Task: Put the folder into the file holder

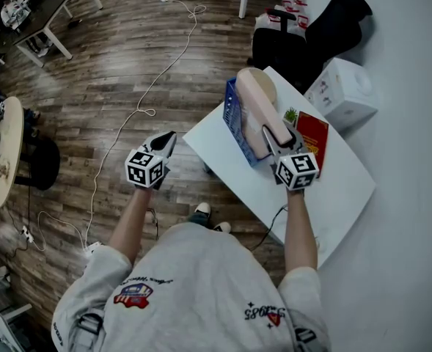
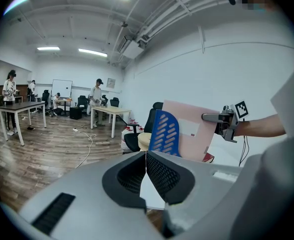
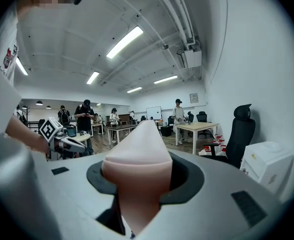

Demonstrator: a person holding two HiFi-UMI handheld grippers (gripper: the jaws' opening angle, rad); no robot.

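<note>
A pink folder (image 1: 258,107) stands tilted in the blue perforated file holder (image 1: 233,117) on the white table (image 1: 333,189). My right gripper (image 1: 277,133) is closed on the folder's near upper edge; in the right gripper view the folder (image 3: 137,174) fills the gap between the jaws. My left gripper (image 1: 169,138) hangs over the floor left of the table, apart from everything, its pads meeting with nothing between them (image 2: 146,156). From the left gripper view I see the holder (image 2: 164,134), the folder (image 2: 196,134) and the right gripper (image 2: 212,117).
A red book (image 1: 312,134) lies right of the holder. A white box (image 1: 344,90) and a black office chair (image 1: 289,46) stand beyond the table's far end. A white cable (image 1: 146,101) runs across the wooden floor. People stand at desks far off.
</note>
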